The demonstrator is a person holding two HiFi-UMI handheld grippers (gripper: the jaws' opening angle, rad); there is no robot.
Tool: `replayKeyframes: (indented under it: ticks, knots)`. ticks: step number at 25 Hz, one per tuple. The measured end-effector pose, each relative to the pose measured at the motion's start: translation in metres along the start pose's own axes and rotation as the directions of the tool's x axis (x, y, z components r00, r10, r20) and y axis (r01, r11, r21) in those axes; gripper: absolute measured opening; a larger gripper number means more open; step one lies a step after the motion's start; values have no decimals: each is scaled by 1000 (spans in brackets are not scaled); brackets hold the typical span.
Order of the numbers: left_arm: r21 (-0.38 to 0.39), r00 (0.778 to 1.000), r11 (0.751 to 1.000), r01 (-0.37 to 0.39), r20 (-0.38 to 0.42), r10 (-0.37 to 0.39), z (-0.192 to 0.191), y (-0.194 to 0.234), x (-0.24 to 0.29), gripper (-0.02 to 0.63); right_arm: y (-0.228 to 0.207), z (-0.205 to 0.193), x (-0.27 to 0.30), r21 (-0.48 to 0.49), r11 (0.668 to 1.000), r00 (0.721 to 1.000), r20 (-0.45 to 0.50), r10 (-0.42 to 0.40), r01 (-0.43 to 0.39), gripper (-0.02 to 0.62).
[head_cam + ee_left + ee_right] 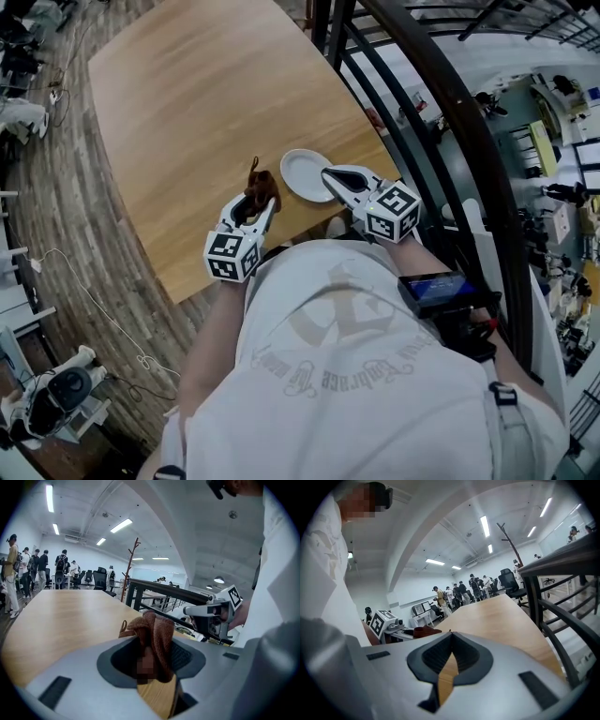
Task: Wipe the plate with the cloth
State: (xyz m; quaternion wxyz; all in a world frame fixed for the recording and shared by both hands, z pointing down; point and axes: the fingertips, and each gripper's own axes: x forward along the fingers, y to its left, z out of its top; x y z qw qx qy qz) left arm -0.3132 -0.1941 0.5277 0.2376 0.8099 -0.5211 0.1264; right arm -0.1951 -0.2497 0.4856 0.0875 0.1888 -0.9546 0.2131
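Two grippers sit just ahead of the white T-shirt (356, 375) that fills the bottom of the head view, so we begin there. The left gripper (265, 204) has its fingers clamped on a brown cloth (262, 186). In the left gripper view we see the cloth bunched upright between the dark pads, with a small loop sticking out on its left side and bare wood showing below. The right gripper (328, 174) has its fingers drawn together at the tips with nothing between them (only a thin sliver of wood shows through the slot lower down in its own view). From above, those tips lie over the near right rim of the white plate (298, 172), and we cannot tell whether they touch it. The plate lies flat on the wooden surface (206, 103), close to its near edge, with the held cloth just to its left. Along the right side of the surface runs a dark metal railing (422, 103). Farther off, the gripper views give us a large bright room. A wooden coat stand (129, 569) and some office chairs (99, 577) stand past the far end of the surface, a group of people (28, 564) stands there too, and strip lights (121, 525) run across the white ceiling.
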Motion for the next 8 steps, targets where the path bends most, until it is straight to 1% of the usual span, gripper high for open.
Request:
replayKeyframes:
  ticks: [8]
  knots:
    - [23,1000,999,26,-12,-25,0,-6,17,170,-11,-5,-3,1,1000,1000,1,-4,4,14]
